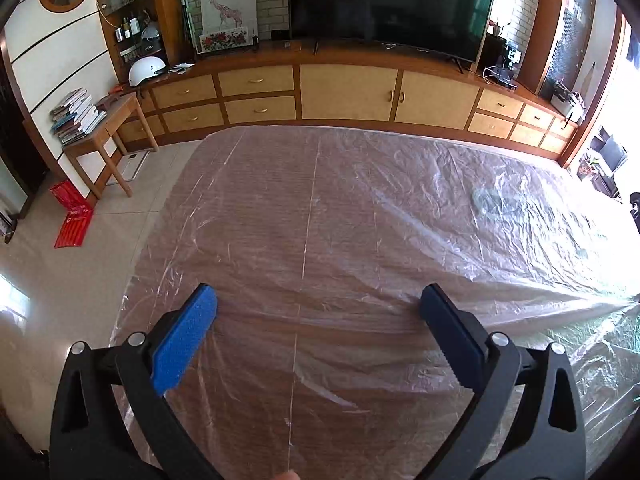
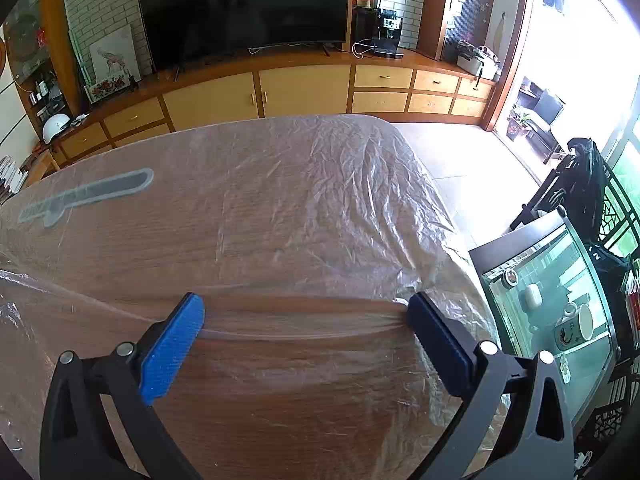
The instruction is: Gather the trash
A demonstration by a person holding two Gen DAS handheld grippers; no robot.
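Note:
A wooden table (image 1: 320, 220) is covered by a thin clear plastic sheet (image 1: 400, 184), wrinkled at the right. My left gripper (image 1: 318, 300) is open, low over the sheet at the near edge, with nothing between its blue pads. My right gripper (image 2: 306, 308) is open over the table's right near end; a raised fold of the plastic sheet (image 2: 300, 316) stretches across the gap between its fingertips. A grey utility knife (image 2: 86, 196) lies under the plastic at the left of the right wrist view. It shows faintly in the left wrist view (image 1: 496, 202).
A long wooden cabinet (image 1: 348, 92) with a TV (image 1: 388, 4) runs behind the table. A small side table with books (image 1: 92, 124) and a red bag (image 1: 72, 216) stand on the floor at left. A glass-topped table (image 2: 556, 304) with cups stands at right.

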